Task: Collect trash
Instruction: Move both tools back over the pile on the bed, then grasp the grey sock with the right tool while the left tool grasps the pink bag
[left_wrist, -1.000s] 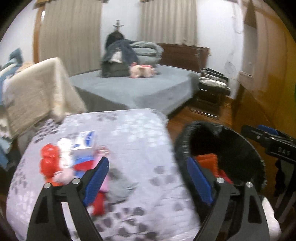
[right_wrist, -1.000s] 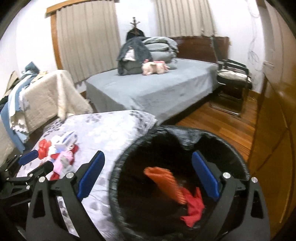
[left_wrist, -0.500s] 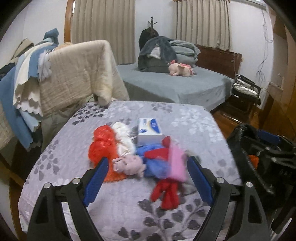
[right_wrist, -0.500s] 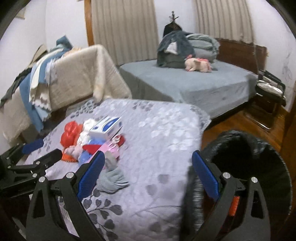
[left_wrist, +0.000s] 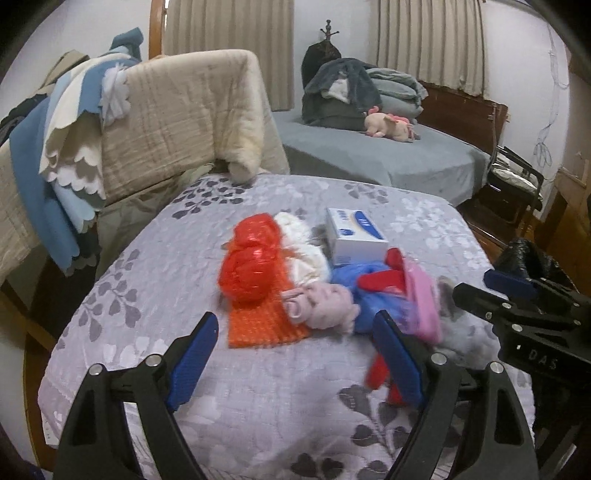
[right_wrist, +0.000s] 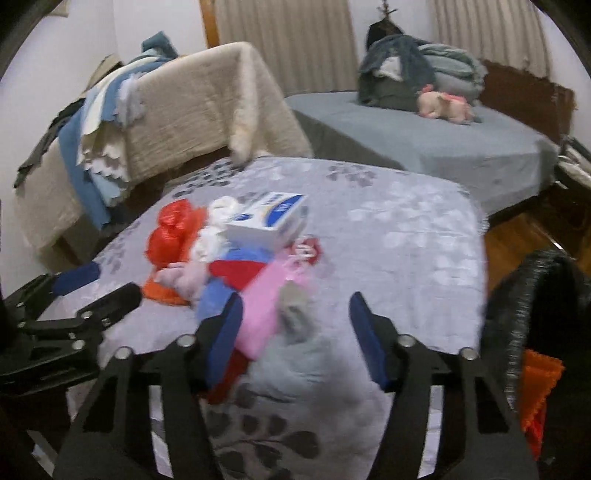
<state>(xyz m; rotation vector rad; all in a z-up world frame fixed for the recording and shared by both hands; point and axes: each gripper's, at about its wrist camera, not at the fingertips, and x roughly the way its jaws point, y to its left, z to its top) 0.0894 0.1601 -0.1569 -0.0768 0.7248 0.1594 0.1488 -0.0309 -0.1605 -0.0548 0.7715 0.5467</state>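
- Left gripper (left_wrist: 295, 343): jaws stand wide, nothing between the pads; it hangs above the near part of the table (left_wrist: 258, 417).
- Right gripper (right_wrist: 295, 325): jaws have just been closing and now stand at a middling gap; a grey cloth (right_wrist: 295, 314) lies between them, but the pads do not press on it.
- Table: covered by a lilac cloth with a grey leaf print.
- Trash pile (left_wrist: 321, 273): lies on the table just ahead of both grippers. It comprises a red plastic bag (left_wrist: 249, 262), an orange mat (left_wrist: 262, 325), white, pink and blue scraps, and a white-and-blue box (left_wrist: 354, 236) on the far side.
- Black-lined bin (right_wrist: 535, 314): stands right of the right gripper, off the table edge, with orange material inside.
- Room: beyond the table, a grey bed (left_wrist: 388, 155) carries folded bedding and a pink plush toy (left_wrist: 391, 127). To the far left, blankets hang over furniture. Curtains cover the back wall.
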